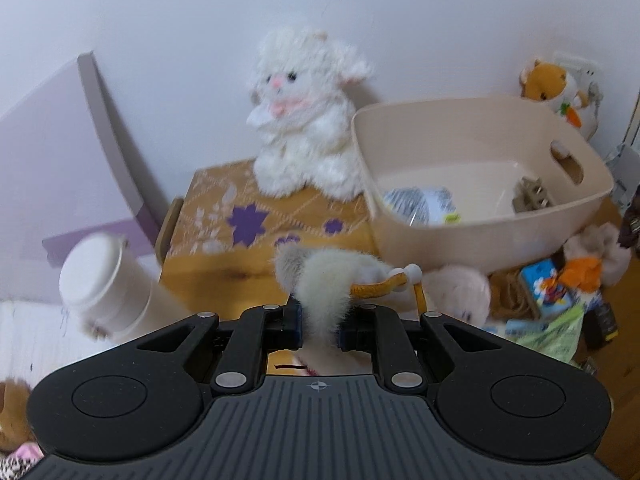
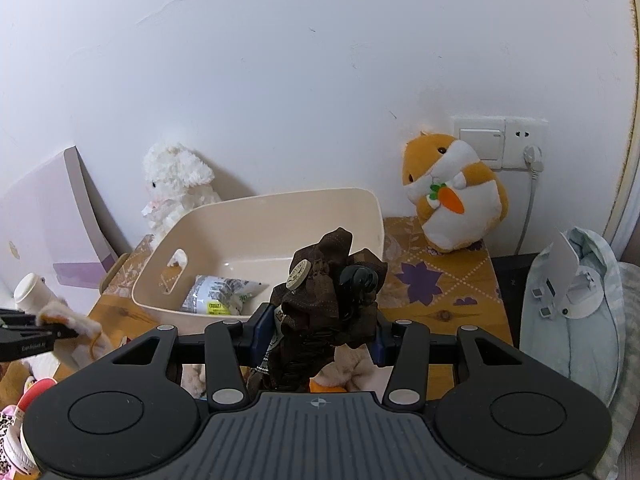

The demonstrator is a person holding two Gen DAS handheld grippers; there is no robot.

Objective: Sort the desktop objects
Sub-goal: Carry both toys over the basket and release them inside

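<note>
Left gripper [image 1: 320, 326]: jaws clenched on a small furry toy [image 1: 326, 284], grey-white pile with an orange cord and a white bead trailing to the right of the jaws. The pinch is on a narrow tuft, so the body hangs forward of the jaws, free. Judgement: very light, fully soft, nothing fragile; pile compresses, so a grip on fur alone may creep, and a hold deeper on the stuffed body would be surer. The cord could snag on the bin rim. Ahead of the left jaws and to their right stands the beige bin [image 1: 580, 200], on the bench [image 1: 208, 268], already holding a packet [image 1: 420, 204] and a small brownish item I cannot identify. A white jar [image 1: 100, 284] lies to the left of the jaws, and a white plush lamb [image 1: 296, 120] sits beyond them against the wall. Right gripper [image 2: 316, 328]: jaws part-open but grasping a brown fabric hair clip [image 2: 324, 280], cloth bunched round a hard black claw with a round button tag. Judgement: light; cloth yields, the claw core is stiff and gives the pads a firm purchase, so hold across the core rather than the ruffles. The bin lies directly ahead of these jaws, slightly left; an orange hamster plush [image 2: 452, 192] sits ahead to the right.
</note>
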